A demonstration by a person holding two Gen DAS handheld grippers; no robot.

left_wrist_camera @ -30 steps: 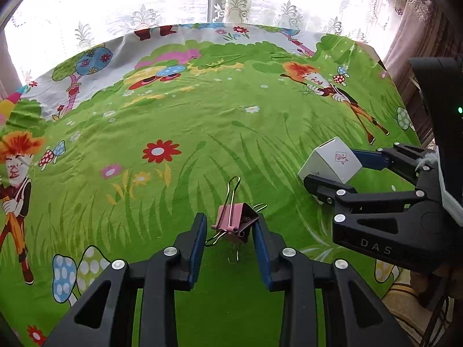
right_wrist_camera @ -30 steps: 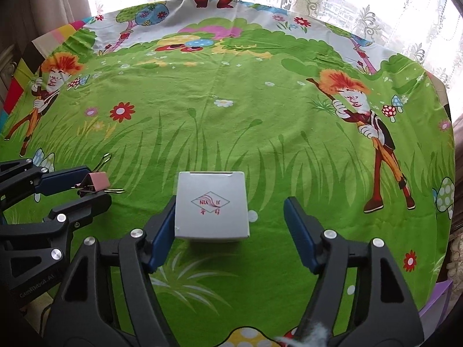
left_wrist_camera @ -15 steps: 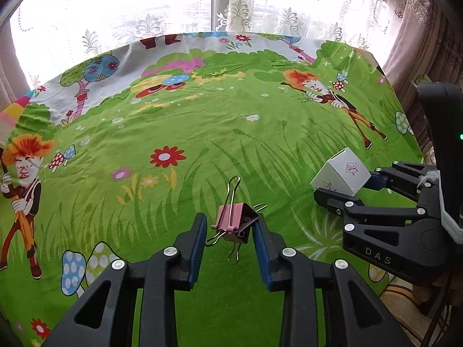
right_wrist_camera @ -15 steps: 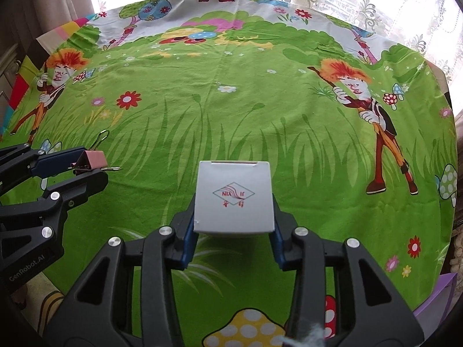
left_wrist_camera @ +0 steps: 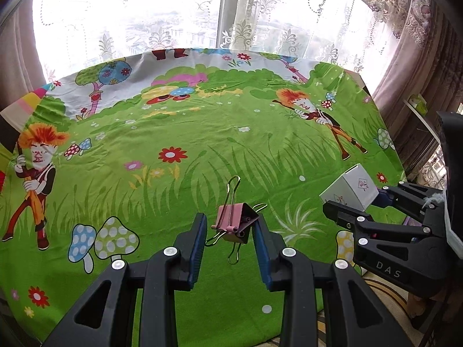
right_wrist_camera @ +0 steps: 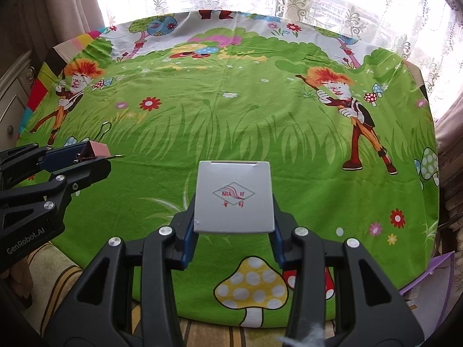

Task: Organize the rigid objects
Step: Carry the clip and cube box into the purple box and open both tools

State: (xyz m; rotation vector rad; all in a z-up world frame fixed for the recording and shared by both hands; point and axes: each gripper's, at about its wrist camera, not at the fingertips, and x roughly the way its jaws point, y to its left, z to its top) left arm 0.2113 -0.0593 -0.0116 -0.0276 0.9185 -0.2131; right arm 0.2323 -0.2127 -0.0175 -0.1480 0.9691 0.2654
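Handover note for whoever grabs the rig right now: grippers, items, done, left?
Left gripper: shut on the pink binder clip, held above the cloth.
Right gripper: shut on the white box, also clear of the cloth.
Both grippers are side by side over the near edge of the table.
Done: both items picked up.
Left: set each one down. No bin or tray shows in either view, so where they go cannot be told.
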